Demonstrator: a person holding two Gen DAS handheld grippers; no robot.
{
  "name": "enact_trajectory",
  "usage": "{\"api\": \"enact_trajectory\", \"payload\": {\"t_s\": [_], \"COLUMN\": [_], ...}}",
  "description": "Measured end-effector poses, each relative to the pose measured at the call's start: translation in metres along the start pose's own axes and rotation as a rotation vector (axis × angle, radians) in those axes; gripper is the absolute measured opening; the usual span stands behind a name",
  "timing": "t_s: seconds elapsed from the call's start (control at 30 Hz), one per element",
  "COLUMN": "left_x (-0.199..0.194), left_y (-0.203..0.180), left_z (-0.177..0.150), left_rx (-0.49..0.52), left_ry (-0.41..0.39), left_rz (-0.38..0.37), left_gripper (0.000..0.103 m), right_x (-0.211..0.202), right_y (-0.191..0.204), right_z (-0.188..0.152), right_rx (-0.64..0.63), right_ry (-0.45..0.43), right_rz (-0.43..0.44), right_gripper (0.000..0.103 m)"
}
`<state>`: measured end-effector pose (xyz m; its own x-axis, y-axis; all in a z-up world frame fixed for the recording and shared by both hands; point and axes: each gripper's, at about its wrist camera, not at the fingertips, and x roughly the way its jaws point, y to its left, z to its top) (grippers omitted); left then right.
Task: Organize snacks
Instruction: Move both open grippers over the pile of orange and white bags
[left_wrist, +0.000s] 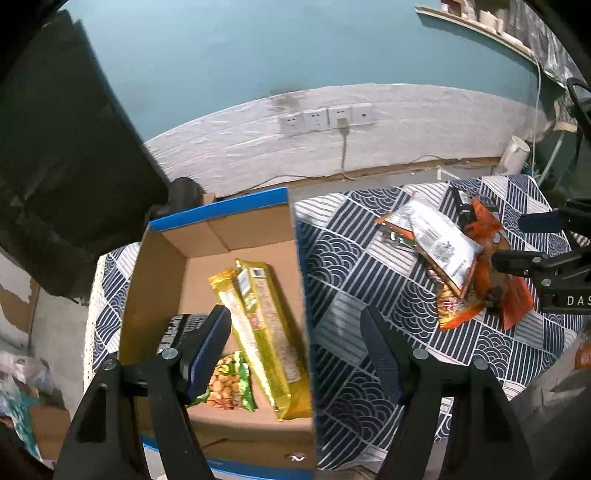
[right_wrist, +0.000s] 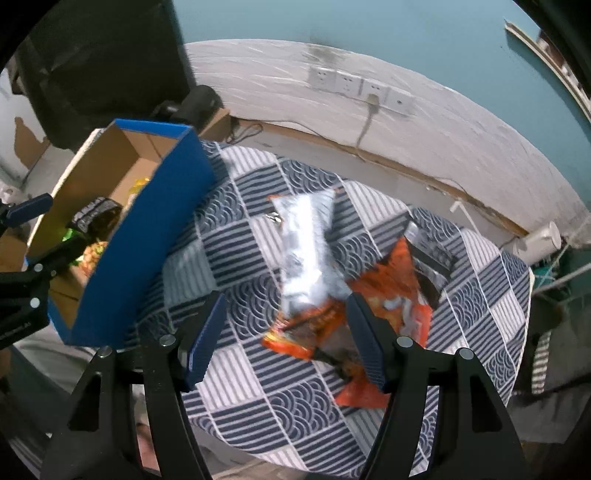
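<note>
A blue-sided cardboard box (left_wrist: 218, 210) stands on the left of the patterned table; it also shows in the right wrist view (right_wrist: 147, 236). In it lie two long yellow snack packs (left_wrist: 266, 332), a green peanut bag (left_wrist: 231, 386) and a dark packet (left_wrist: 181, 326). My left gripper (left_wrist: 295, 354) is open and empty above the box's right wall. A pile of orange and silver snack bags (right_wrist: 317, 266) lies mid-table, also in the left wrist view (left_wrist: 450, 258). My right gripper (right_wrist: 284, 332) is open and empty, just above the pile's near end.
The table wears a navy and white patchwork cloth (right_wrist: 258, 402). A white wall with sockets (left_wrist: 325, 120) and a plugged cable runs behind. A dark cabinet (left_wrist: 62, 147) stands at the left. A white cup-like object (right_wrist: 539, 240) sits beyond the table's right edge.
</note>
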<state>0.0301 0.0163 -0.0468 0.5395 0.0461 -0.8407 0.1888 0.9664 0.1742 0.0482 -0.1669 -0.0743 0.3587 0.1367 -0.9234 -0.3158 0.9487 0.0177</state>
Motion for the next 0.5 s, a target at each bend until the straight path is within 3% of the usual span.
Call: {"api": "enact_trajectory", "payload": {"t_s": [0.5], "left_x": [0.022], "left_y": [-0.054], "left_z": [0.004], "left_rx": [0.069], "left_ry": [0.072], "left_rz": [-0.069], "left_gripper": [0.075], "right_x": [0.006], "right_y": [-0.071], "right_z": [-0.018], "right_rx": [0.144], "right_ry": [0.023], "right_rz": [-0.046], "right_gripper": [0.074]}}
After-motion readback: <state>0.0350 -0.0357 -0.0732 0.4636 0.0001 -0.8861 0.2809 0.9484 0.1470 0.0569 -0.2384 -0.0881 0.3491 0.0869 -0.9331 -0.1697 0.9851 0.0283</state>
